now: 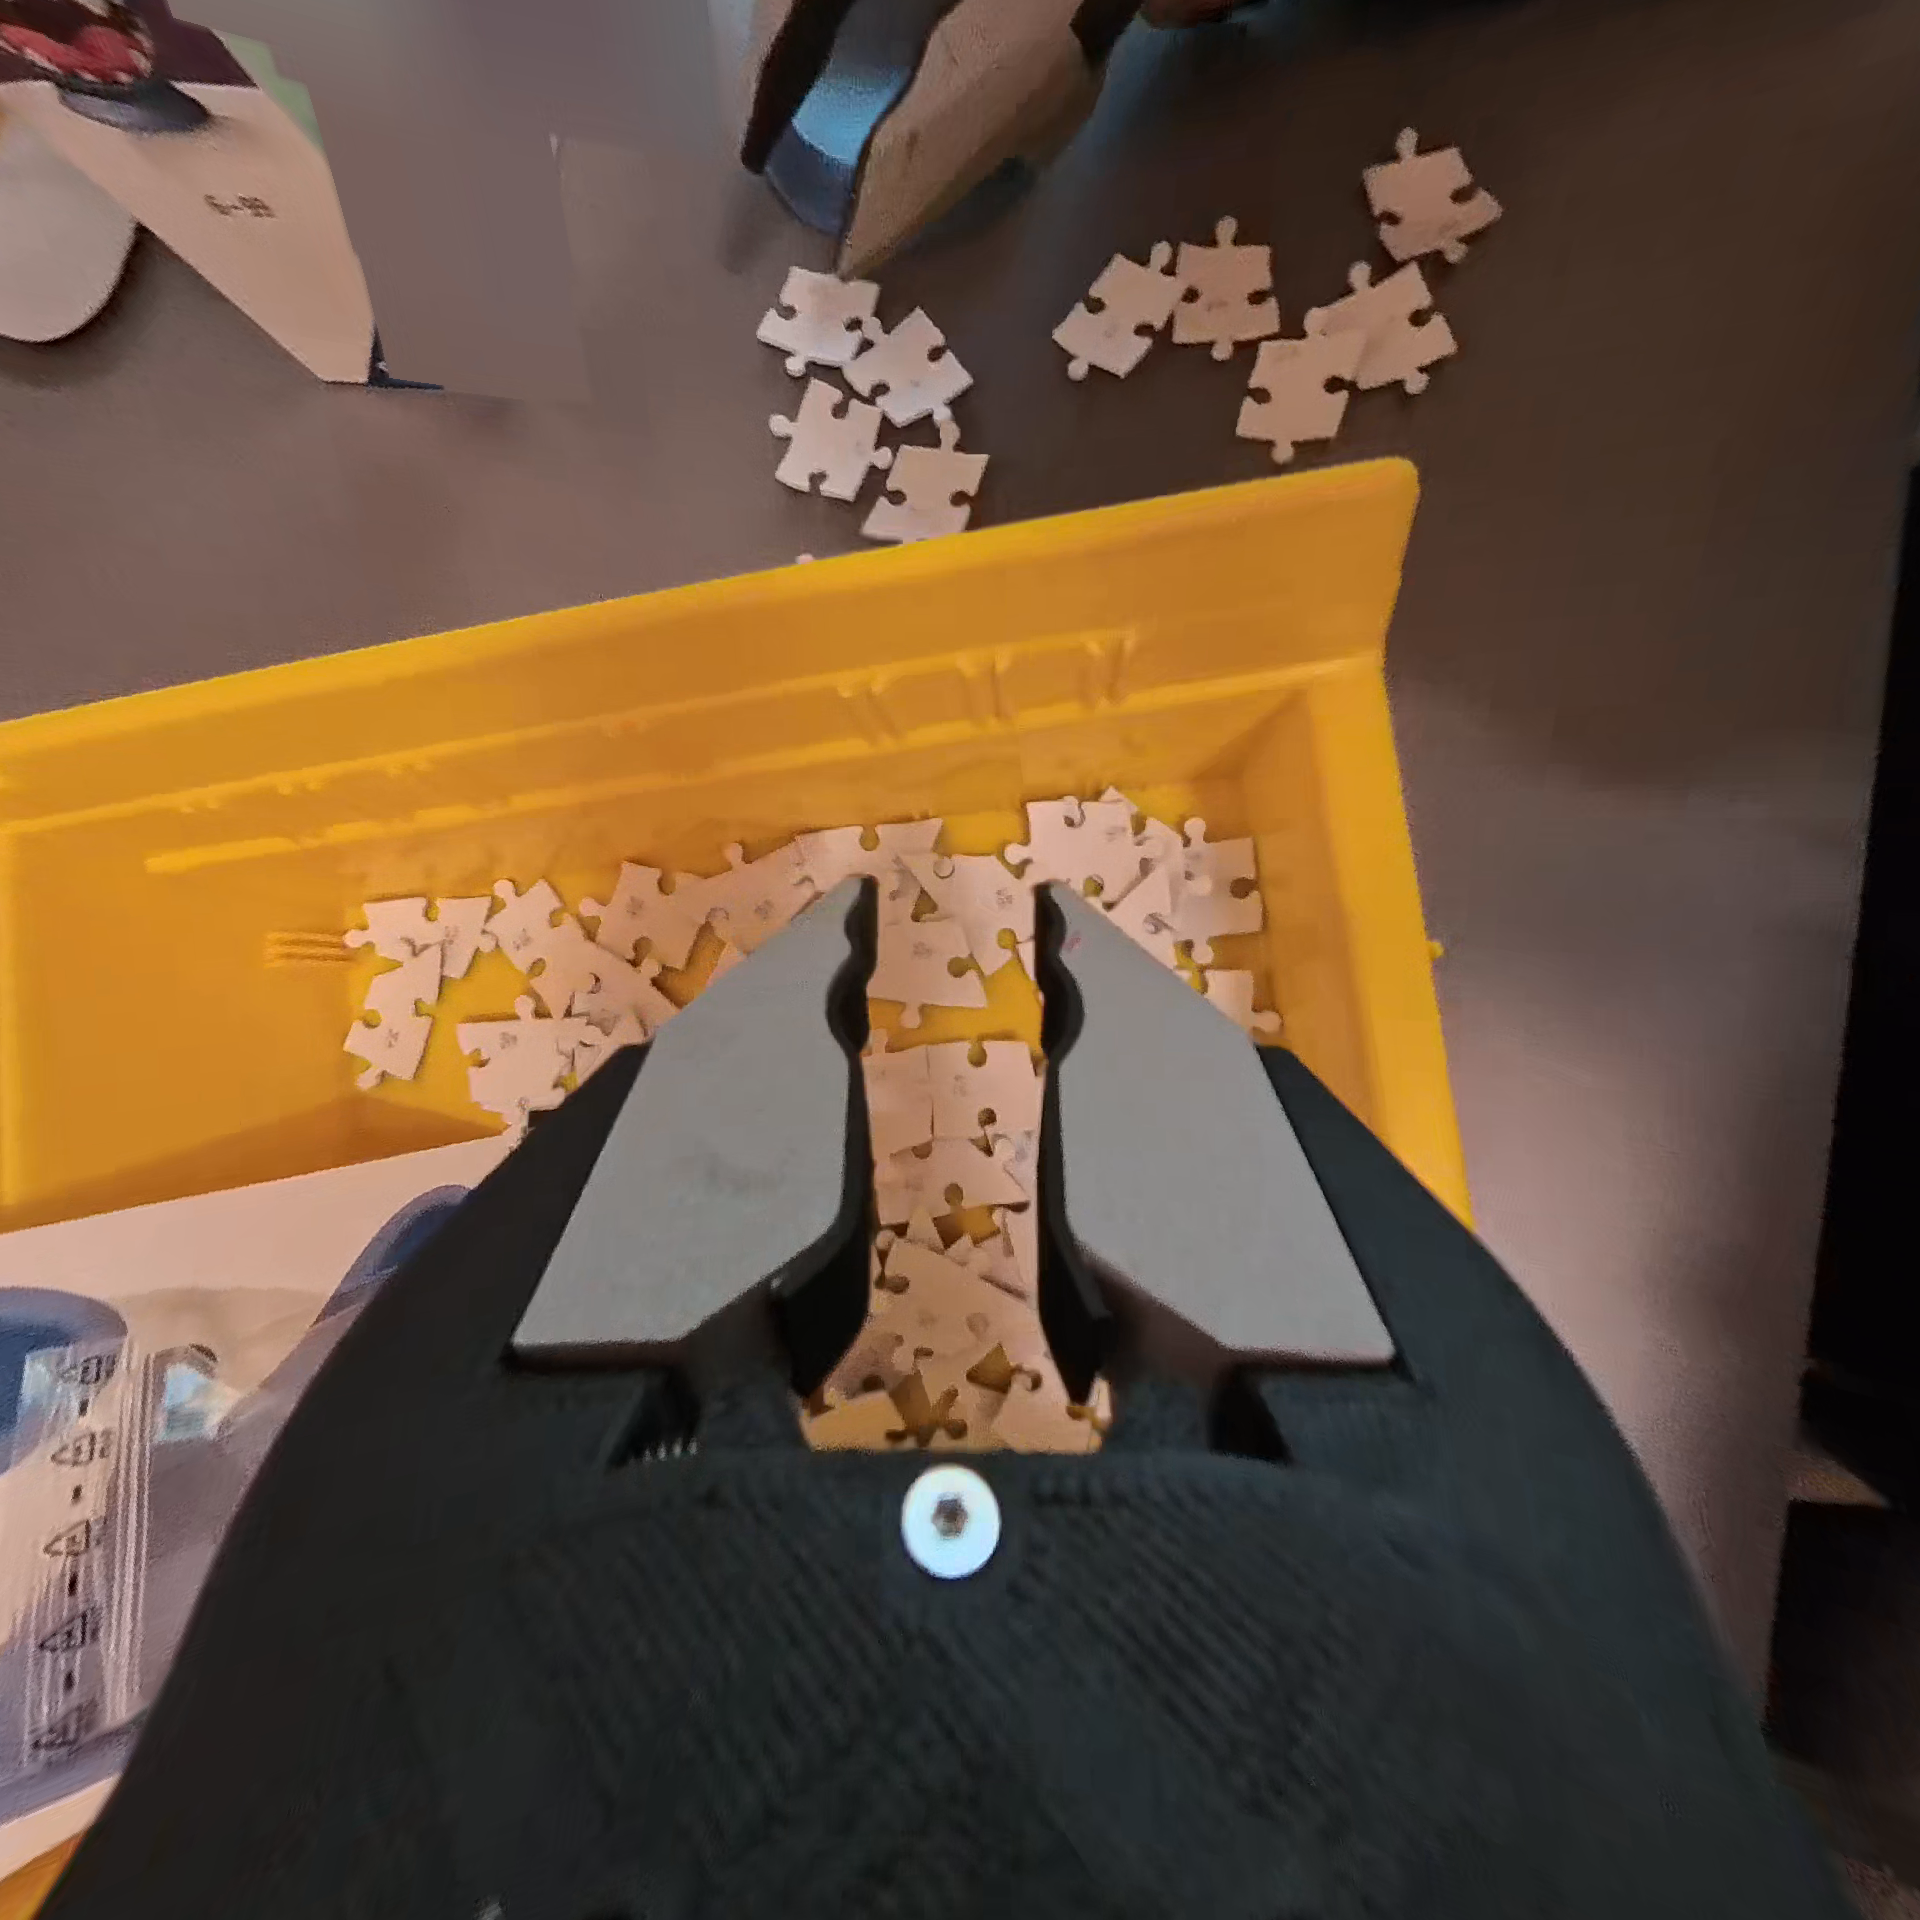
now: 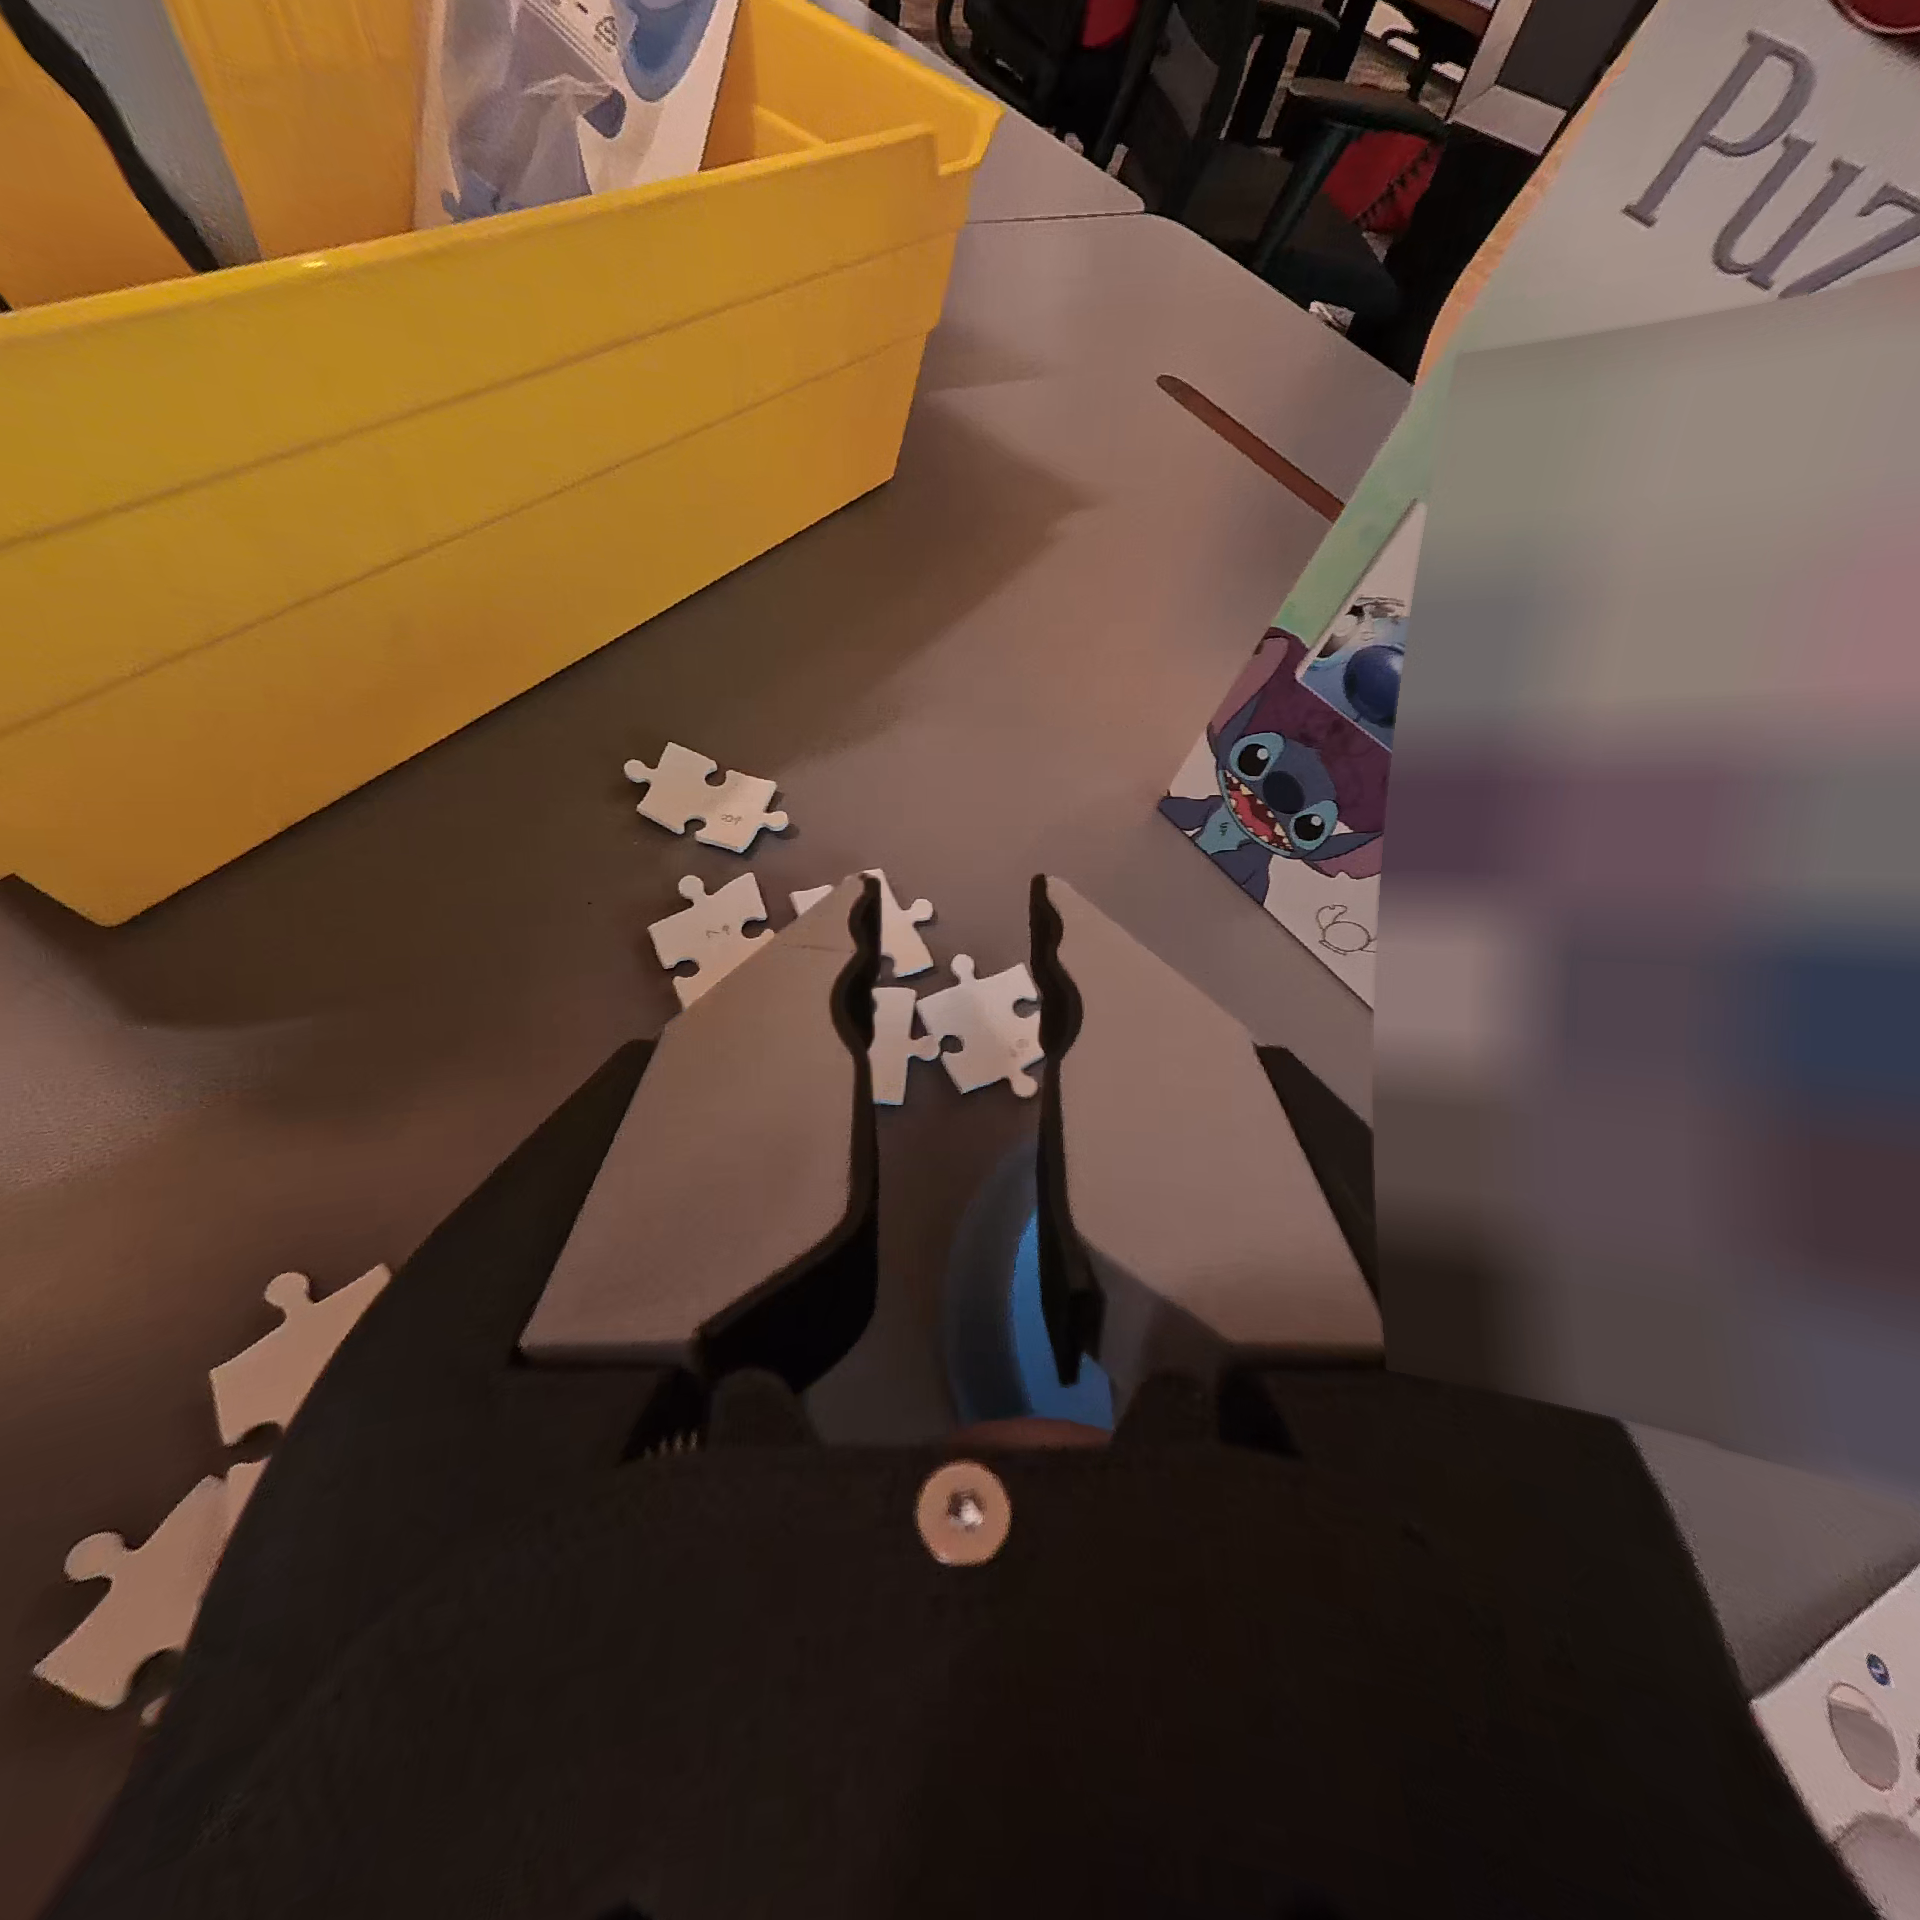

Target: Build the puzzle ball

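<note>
The left gripper point(image 1: 951, 904) hides part of the puzzle pieces point(image 1: 665, 935) in the yellow bin point(image 1: 727, 665). At 3 o'clock in the right wrist view, a mosaic patch covers most of the puzzle box point(image 2: 1299, 790).

Large grey lettering on the puzzle box point(image 2: 1683, 187), partly cut off at the frame edge. Small printed marks on the white backs of the puzzle pieces point(image 2: 707, 798), too small to make out; symbols on the plastic bag point(image 1: 73, 1538) are blurred.
</note>
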A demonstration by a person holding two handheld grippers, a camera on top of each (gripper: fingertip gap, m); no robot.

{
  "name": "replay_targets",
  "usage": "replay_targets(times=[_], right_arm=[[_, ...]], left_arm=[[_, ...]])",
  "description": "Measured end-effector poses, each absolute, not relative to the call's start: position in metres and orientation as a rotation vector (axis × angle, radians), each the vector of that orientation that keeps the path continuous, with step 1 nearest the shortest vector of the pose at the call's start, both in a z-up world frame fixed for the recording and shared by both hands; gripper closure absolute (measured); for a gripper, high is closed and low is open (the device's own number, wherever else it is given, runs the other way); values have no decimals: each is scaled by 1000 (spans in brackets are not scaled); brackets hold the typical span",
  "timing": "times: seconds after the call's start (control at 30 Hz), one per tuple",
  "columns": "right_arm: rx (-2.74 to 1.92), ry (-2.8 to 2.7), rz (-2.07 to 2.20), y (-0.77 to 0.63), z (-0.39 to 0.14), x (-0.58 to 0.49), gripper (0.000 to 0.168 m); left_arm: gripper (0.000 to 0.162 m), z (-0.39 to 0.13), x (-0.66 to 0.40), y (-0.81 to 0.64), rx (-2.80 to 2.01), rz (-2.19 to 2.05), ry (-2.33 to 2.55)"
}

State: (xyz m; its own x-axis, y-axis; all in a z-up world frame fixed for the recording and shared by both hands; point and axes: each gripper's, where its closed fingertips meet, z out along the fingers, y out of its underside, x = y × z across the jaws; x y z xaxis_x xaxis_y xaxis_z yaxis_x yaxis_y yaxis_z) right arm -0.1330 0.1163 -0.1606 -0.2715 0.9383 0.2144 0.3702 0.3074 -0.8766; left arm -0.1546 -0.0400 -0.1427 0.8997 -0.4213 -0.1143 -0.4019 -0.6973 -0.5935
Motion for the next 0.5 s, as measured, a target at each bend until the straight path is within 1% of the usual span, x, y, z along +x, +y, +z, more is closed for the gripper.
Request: replay_targets(times=[0.13, 0.3, 0.4, 0.43, 0.5], right_arm=[[-1154, -1807, 926, 113, -159, -131, 143], [-1154, -1789, 924, 115, -155, -130, 143], [-1171, -1778, 930, 118, -156, -131, 143], [-1180, -1780, 934, 119, -158, -132, 143], [-1197, -1792, 943, 119, -162, -132, 143]], left_arm=[[129, -157, -138, -42, -2554, -99, 742], [129, -195, -133, -49, -2732, -104, 868], [130, -204, -131, -51, -2783, -165, 859], [126, -204, -135, -50, -2794, -148, 830], [123, -205, -150, -47, -2815, -68, 764]])
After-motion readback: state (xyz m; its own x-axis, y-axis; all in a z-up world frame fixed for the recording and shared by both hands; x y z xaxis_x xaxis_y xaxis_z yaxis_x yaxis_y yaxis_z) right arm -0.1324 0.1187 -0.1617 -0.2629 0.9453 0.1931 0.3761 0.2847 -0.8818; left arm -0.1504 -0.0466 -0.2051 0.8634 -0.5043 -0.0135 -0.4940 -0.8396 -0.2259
